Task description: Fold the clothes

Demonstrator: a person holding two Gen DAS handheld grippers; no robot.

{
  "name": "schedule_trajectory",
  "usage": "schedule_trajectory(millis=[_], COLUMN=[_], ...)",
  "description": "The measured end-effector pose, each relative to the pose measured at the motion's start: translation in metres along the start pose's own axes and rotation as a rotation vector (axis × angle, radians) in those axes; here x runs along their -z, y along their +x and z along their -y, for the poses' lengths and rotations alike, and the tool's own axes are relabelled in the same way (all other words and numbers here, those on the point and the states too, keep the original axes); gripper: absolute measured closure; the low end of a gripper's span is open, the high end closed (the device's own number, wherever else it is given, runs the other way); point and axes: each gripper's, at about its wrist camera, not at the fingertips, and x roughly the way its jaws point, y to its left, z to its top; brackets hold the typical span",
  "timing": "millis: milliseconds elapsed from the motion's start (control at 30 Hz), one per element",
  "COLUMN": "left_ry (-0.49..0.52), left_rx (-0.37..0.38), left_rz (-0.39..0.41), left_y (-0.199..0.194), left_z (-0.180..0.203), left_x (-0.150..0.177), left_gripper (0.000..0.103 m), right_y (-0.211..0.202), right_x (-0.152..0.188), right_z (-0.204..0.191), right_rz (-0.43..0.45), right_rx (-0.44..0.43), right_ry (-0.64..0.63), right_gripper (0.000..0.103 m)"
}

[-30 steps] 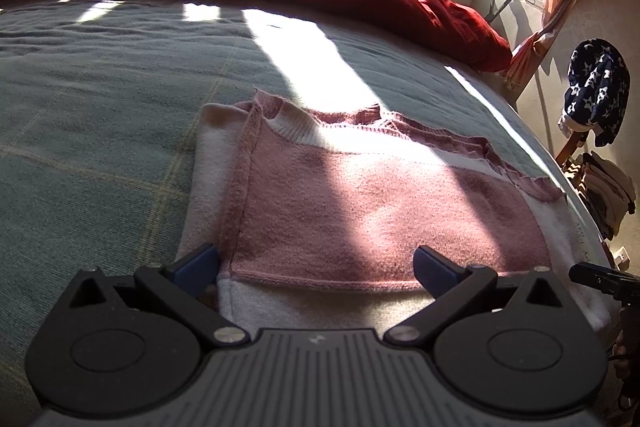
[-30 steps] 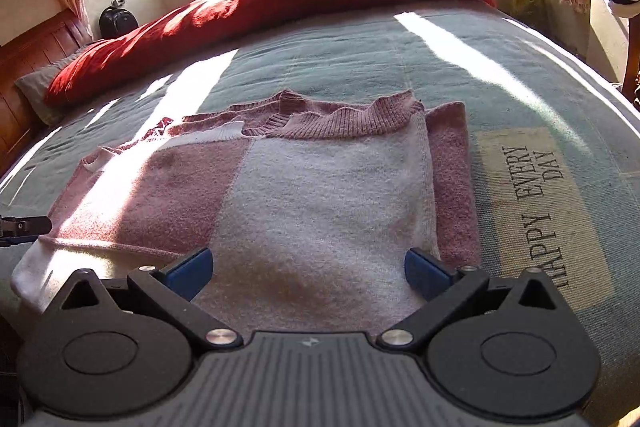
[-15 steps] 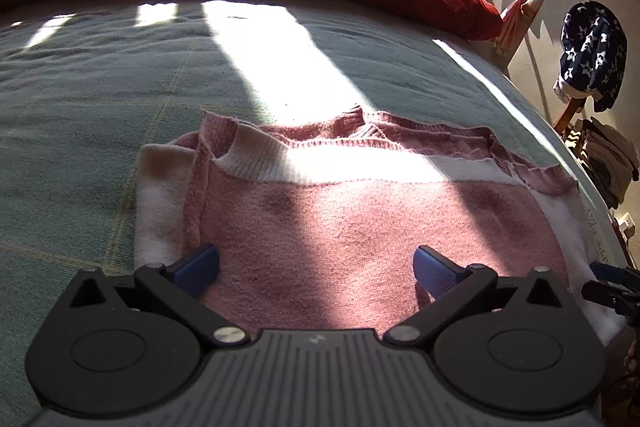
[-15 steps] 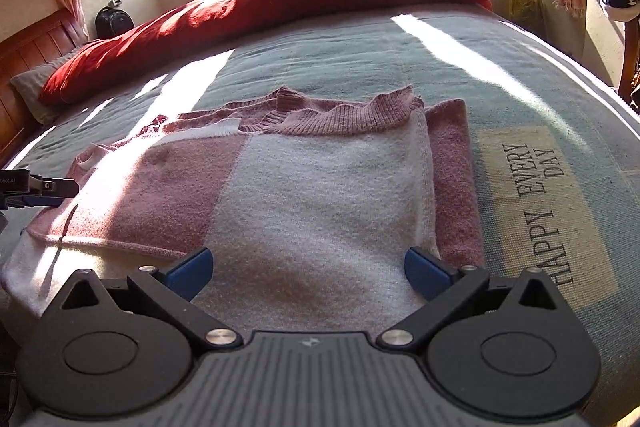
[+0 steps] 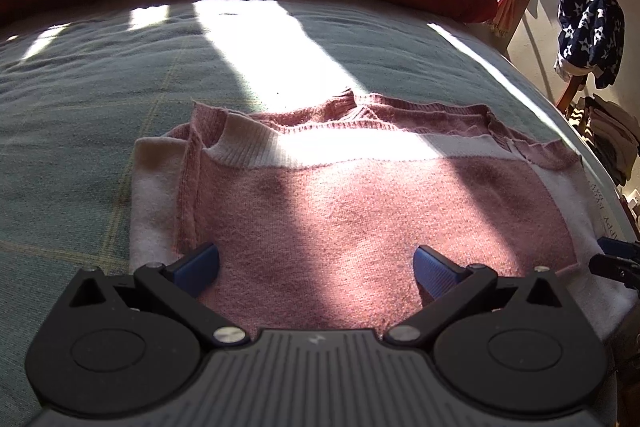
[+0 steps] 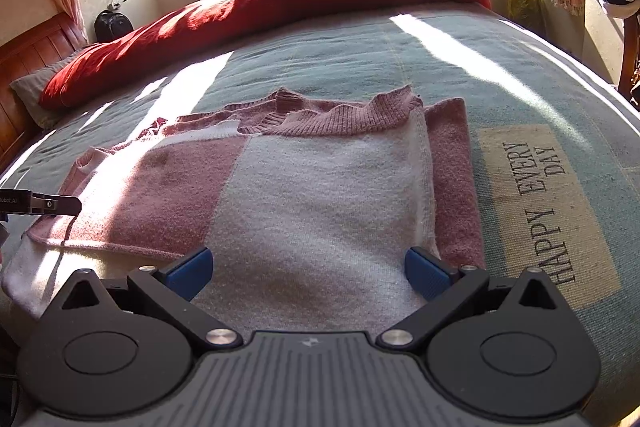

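Hovering low over the near hem, the left claw point(image 5: 316, 267) has its blue fingers spread wide with nothing between them, and the right claw point(image 6: 306, 269) is just as wide open and just as empty. Under both lies the sweater point(image 5: 360, 219), pink and white, spread flat on the bed point(image 5: 100, 99) with its sides already turned in toward the middle. Against a second ago, the left claw has slid forward: the white strip of hem that showed in front of its fingers is now out of sight beneath it, and the neck ribbing sits closer. The right claw has barely moved, though the other claw's tip has crept further into its view at the left edge. That reads as lining up for the next fold, probably lifting the hem toward the collar, with no cloth gripped yet. Whether the fingertips actually touch the knit is hard to say from these angles. Beyond the sweater lie a printed patch point(image 6: 536, 211) on the cover and a red duvet point(image 6: 280, 7) along the far side.
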Motion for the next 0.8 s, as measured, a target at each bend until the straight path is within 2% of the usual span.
schedule_trajectory(millis=[167,333,567,700,800], left_ry=[0.016,0.044,-0.008,-0.062,-0.098], left_rx=[0.004,-0.005,0.045,0.101,0.118], left_rz=[0.001,-0.010,0.010,0.001,0.009], left_y=[-0.003,-0.004,0.015,0.033,0.033], left_z=[0.000,0.003,-0.018,-0.033,-0.036], left_x=[0.000,-0.014,-0.044,-0.047,-0.050], left_gripper=[0.001,0.001,0.001,0.001,0.001], right_y=[0.000,0.000,0.001,0.001,0.001], right_x=[0.001,0.002,0.004,0.003,0.003], right_z=[-0.002,-0.002,-0.006,-0.004,-0.003], right_rz=[0.001,0.003,-0.001,0.000,0.001], right_rx=[0.006,0.009,0.023,0.012,0.011], right_ry=[-0.017,-0.022,-0.054,-0.048,-0.050], right_gripper=[0.000,0.000,0.000,0.000,0.000])
